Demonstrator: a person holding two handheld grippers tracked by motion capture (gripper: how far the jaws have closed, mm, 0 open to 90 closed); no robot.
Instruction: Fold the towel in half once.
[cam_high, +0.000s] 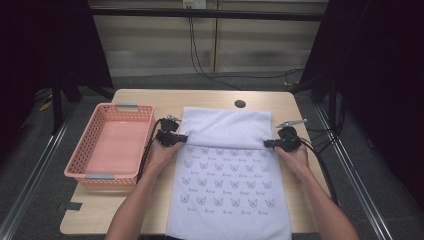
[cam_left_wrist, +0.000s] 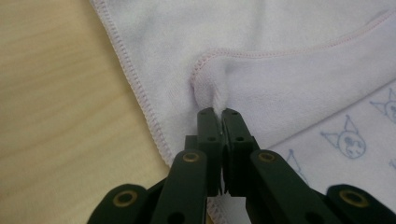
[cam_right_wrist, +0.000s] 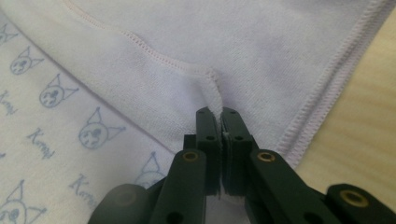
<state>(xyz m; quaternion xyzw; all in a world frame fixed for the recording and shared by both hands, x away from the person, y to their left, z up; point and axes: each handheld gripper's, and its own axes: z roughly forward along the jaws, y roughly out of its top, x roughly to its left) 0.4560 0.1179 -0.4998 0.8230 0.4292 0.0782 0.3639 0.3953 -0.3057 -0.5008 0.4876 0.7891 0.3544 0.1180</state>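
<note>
Both grippers, left (cam_high: 184, 137) and right (cam_high: 267, 144), are clamped tight on the towel's (cam_high: 227, 185) folded-over corners, mid-table, pink basket (cam_high: 88, 150) by the left edge.

The white towel (cam_high: 227, 180) carries rows of pale blue cat-eared faces, and under each sits a small slanted script word; in the right gripper view it starts "Kur", with the remaining letters too blurred to read.

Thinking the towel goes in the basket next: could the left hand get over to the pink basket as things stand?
Probably yes: the pink basket stands open just beside the left gripper, with bare table between. But that gripper is shut on the towel, so the towel would come along.
</note>
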